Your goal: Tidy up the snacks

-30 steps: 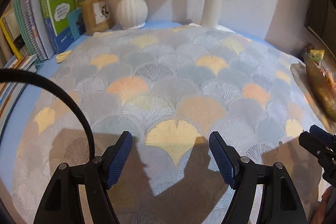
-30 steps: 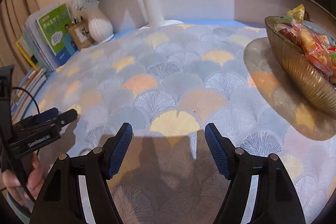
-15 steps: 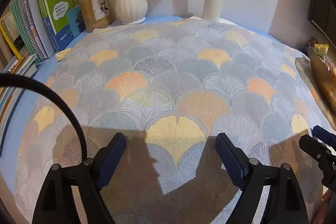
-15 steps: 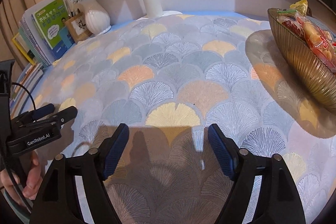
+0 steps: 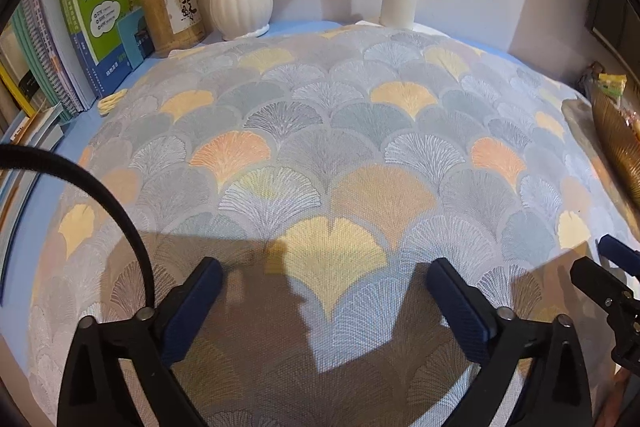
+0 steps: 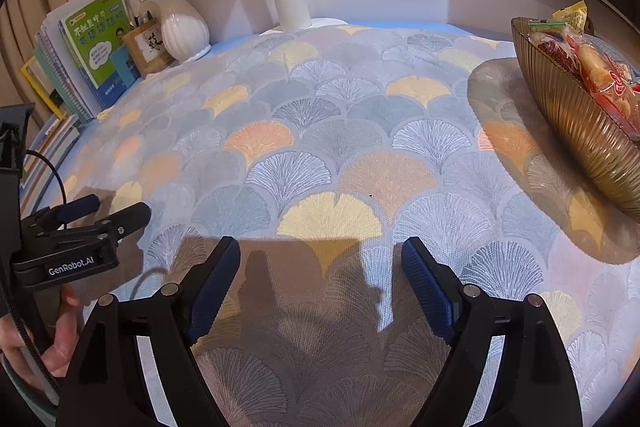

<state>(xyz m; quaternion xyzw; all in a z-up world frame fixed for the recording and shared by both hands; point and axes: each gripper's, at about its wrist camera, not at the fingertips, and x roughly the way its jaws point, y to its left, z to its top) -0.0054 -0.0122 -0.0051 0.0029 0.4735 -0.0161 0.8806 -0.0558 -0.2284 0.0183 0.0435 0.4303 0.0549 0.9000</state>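
A woven cloth (image 5: 328, 155) with a matt, finely ribbed fan pattern covers the tabletop. At its right edge a glossy, ribbed amber bowl (image 6: 580, 131) holds snacks (image 6: 600, 75) in shiny plastic wrappers. At the far edge stands a glazed white fluted vase (image 5: 240, 7), beside a wooden pen pot (image 5: 172, 17) and glossy paper books (image 5: 104, 7).

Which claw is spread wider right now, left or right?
The left claw: its blue pads stand farther apart in its own wrist view than those of the right claw. Both have just been opening, with only the patterned tablecloth between the pads.
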